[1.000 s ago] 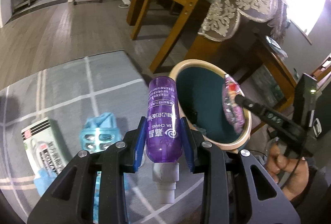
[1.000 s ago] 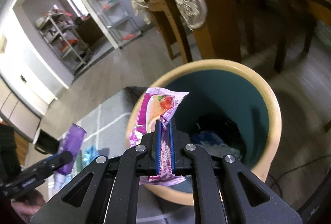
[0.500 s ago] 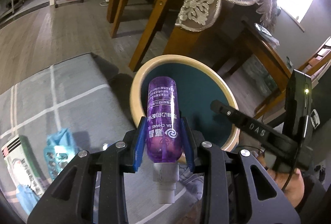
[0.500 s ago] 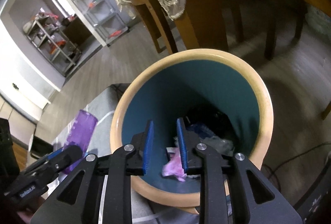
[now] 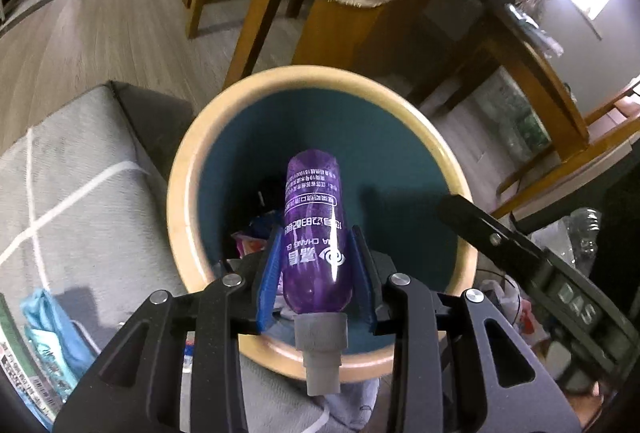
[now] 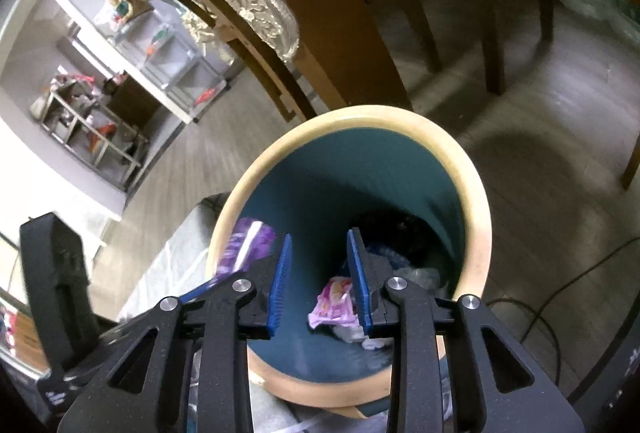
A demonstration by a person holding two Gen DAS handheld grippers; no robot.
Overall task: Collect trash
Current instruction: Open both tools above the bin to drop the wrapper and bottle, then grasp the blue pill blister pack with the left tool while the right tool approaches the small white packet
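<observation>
Both grippers over bin (image 5: 182,193): L (image 5: 316,269) clamps purple bottle (image 5: 314,229); R (image 6: 320,281) just opened, empty.

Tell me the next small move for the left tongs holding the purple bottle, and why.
Probably open the left tongs and let the purple plastic bottle drop. It hangs base-first over the mouth of the round tan-rimmed, teal-lined bin, inside the rim line. The right tongs stand open and empty after just opening, with the pink wrapper lying below in the bin.
</observation>
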